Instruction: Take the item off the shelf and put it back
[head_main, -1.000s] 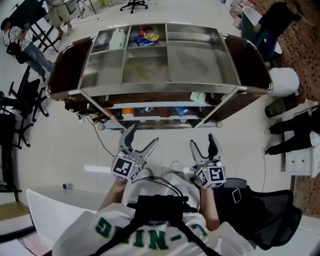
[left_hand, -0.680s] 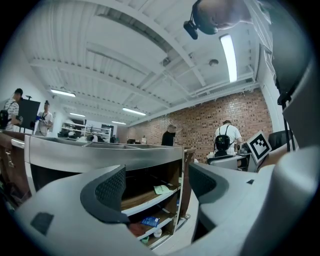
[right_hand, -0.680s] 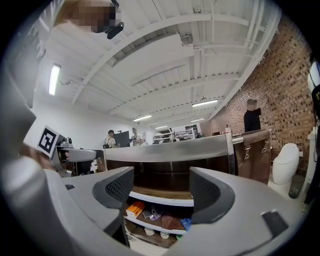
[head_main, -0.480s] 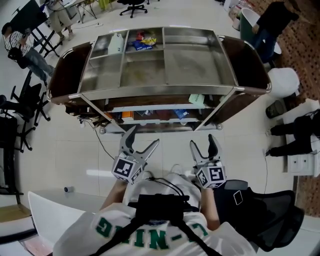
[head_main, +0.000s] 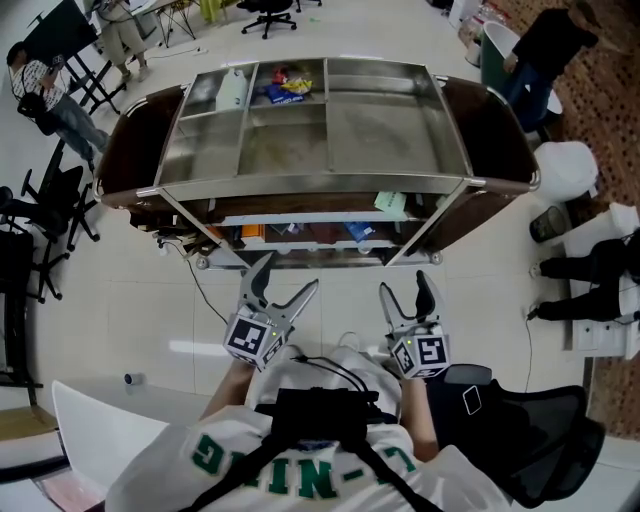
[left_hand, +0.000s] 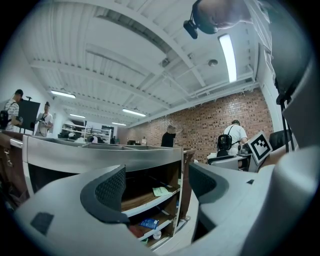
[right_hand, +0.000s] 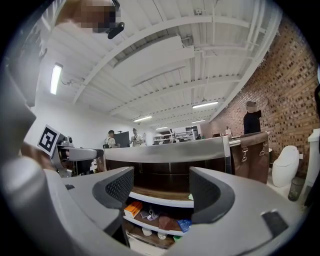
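Observation:
A steel-topped shelf unit (head_main: 330, 130) stands in front of me with open wooden shelves below. On its upper shelf lies a pale green packet (head_main: 390, 201), also seen in the left gripper view (left_hand: 161, 191). Lower down sit a blue packet (head_main: 359, 231) and an orange box (right_hand: 132, 208). My left gripper (head_main: 285, 272) and right gripper (head_main: 405, 283) hover side by side short of the shelves. Both are open with nothing between their jaws. The shelves show between the jaws of the left gripper (left_hand: 157, 185) and of the right gripper (right_hand: 161, 187).
The top tray holds a white bottle (head_main: 231, 84) and snack packets (head_main: 283, 85) at the back left. Office chairs (head_main: 45, 200) stand left, a white stool (head_main: 566, 165) right, a black chair (head_main: 540, 440) at my right. People stand at the back.
The shelf unit has shifted slightly lower in the head view. Both grippers keep their place and stay open.

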